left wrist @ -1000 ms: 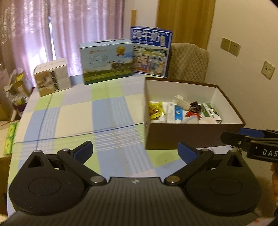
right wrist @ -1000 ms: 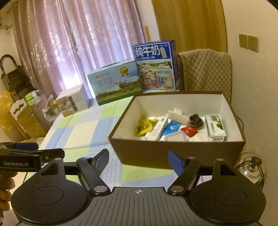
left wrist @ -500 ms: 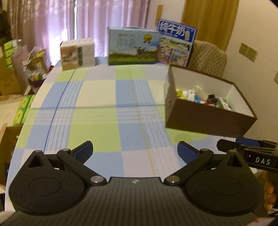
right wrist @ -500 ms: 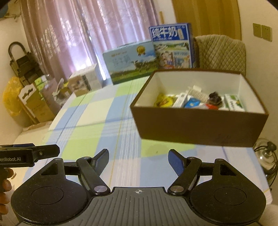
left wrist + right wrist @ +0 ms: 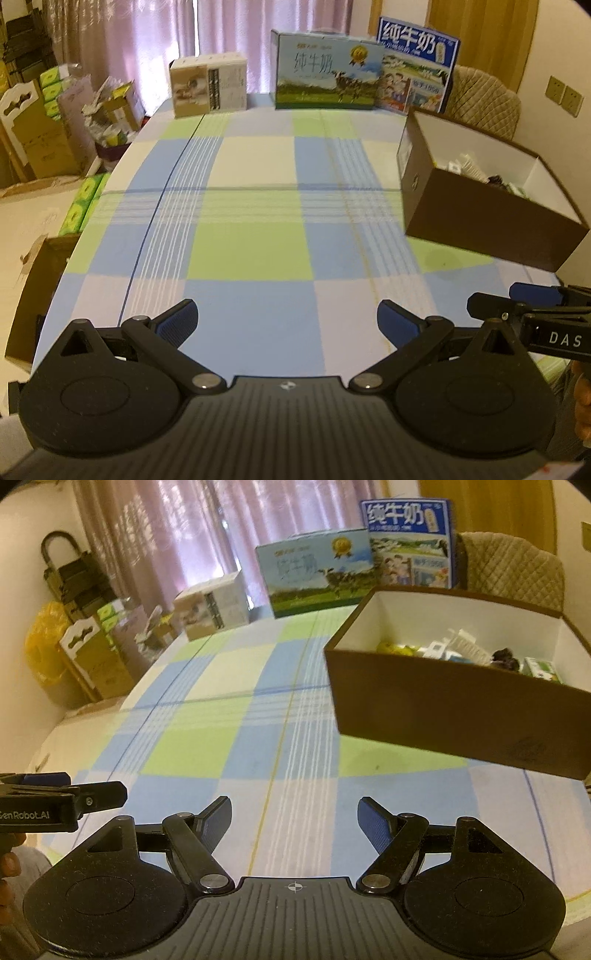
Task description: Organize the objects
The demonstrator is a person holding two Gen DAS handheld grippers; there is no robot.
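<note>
A brown cardboard box [image 5: 476, 218] [image 5: 450, 716] with a white inside stands on the right of the checked tablecloth [image 5: 258, 221] [image 5: 221, 731]. Several small packets lie in it: a yellow sachet [image 5: 397, 648], a white tube [image 5: 465, 642], a dark item [image 5: 504, 656] and a green-and-white carton [image 5: 541, 668]. My left gripper [image 5: 288, 319] is open over the near table edge, well left of the box, nothing between its fingers. My right gripper [image 5: 295, 812] is also open and empty, short of the box's front wall. Each gripper shows at the edge of the other's view.
Three cartons stand along the far table edge: a beige box [image 5: 208, 86], a green-blue milk case [image 5: 327, 72] and a blue milk case [image 5: 417, 62]. A quilted chair back [image 5: 487, 103] stands behind the brown box. Cardboard boxes and clutter [image 5: 48, 122] fill the floor at left.
Both grippers have drawn back from the brown box and swung left. The box now sits farther away and more to the right in both views. Both stayed open.
</note>
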